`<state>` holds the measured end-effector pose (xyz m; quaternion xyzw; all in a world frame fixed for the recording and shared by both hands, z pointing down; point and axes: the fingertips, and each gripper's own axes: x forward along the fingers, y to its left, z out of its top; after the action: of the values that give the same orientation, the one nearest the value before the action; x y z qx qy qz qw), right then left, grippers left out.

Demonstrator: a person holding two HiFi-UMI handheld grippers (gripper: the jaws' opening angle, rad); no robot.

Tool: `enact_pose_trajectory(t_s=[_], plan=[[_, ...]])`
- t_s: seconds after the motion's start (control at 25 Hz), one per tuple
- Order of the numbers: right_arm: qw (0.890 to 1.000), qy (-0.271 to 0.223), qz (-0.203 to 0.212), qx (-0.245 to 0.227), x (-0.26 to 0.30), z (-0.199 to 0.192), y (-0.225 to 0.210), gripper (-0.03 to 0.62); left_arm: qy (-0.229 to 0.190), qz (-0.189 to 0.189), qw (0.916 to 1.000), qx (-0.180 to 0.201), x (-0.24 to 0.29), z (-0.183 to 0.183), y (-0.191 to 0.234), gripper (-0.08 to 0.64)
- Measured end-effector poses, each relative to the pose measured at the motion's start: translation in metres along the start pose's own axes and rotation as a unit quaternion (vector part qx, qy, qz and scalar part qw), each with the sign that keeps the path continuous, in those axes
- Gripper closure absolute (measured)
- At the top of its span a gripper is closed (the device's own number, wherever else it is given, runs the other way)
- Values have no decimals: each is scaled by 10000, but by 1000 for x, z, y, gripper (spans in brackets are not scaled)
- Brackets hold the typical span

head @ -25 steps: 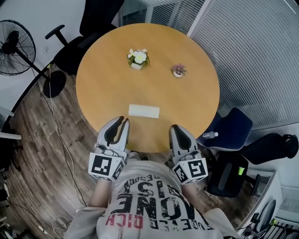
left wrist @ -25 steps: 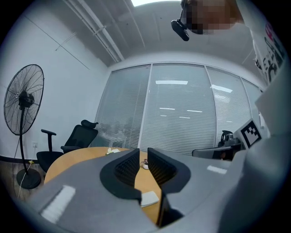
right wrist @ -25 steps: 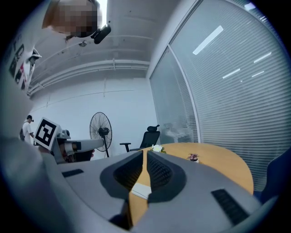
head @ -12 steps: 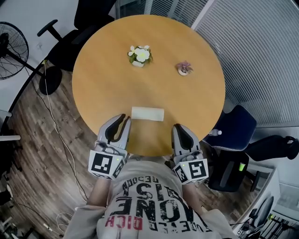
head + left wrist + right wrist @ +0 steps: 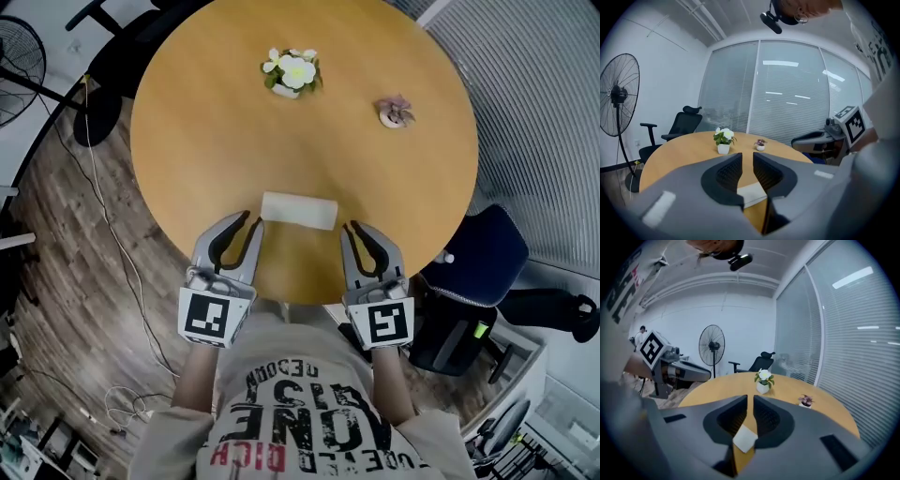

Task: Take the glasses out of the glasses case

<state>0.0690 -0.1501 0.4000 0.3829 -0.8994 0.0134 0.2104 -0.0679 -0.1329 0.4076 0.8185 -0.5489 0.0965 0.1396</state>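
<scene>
Because the white oblong glasses case point(image 5: 299, 210), closed on the round wooden table point(image 5: 281, 141), looks light, rigid and smooth, I would clamp across its width. Left tool point(image 5: 251, 221): slightly parted, just widened, empty. Right tool point(image 5: 352, 227): closed, empty.

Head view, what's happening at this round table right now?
A person holds a gripper in each hand at the near edge of the round wooden table. The white glasses case lies just ahead of them, apparently closed, and neither gripper touches it. The left gripper has its jaws slightly apart with nothing between them; the right gripper is shut and empty. Two small potted plants sit farther back.
</scene>
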Motion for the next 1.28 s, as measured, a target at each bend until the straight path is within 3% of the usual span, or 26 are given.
enact_pose_trajectory(t_s=[0.2, 0.48, 0.52, 0.6, 0.64, 0.84, 1.04, 1.12, 1.28], plan=[[9959, 536, 350, -636, 23, -36, 9, 575, 727, -249, 9956, 533, 19, -50, -6, 452], [9794, 1055, 798, -1523, 44, -81, 23, 572, 1770, -352, 9792, 933, 36, -127, -5, 443], [9766, 1116, 865, -1621, 46, -86, 26, 559, 1883, -354, 9766, 979, 38, -135, -4, 438], [9713, 1257, 991, -1758, 49, -97, 31, 472, 2074, -349, 9722, 1029, 42, -148, -2, 433], [9683, 1333, 1048, -1834, 50, -103, 34, 468, 2154, -347, 9706, 1017, 44, -154, 0, 431], [9469, 1658, 1270, -2444, 56, -126, 44, 446, 2306, -358, 9680, 918, 54, -163, 1, 430], [9150, 1890, 1219, -3349, 61, -146, 46, 442, 2304, -376, 9693, 767, 56, -165, 0, 431], [9113, 1871, 1158, -3481, 62, -146, 46, 443, 2321, -386, 9689, 769, 56, -165, 0, 433], [9153, 1853, 1190, -3372, 61, -142, 46, 445, 2337, -389, 9679, 843, 55, -165, -2, 451]])
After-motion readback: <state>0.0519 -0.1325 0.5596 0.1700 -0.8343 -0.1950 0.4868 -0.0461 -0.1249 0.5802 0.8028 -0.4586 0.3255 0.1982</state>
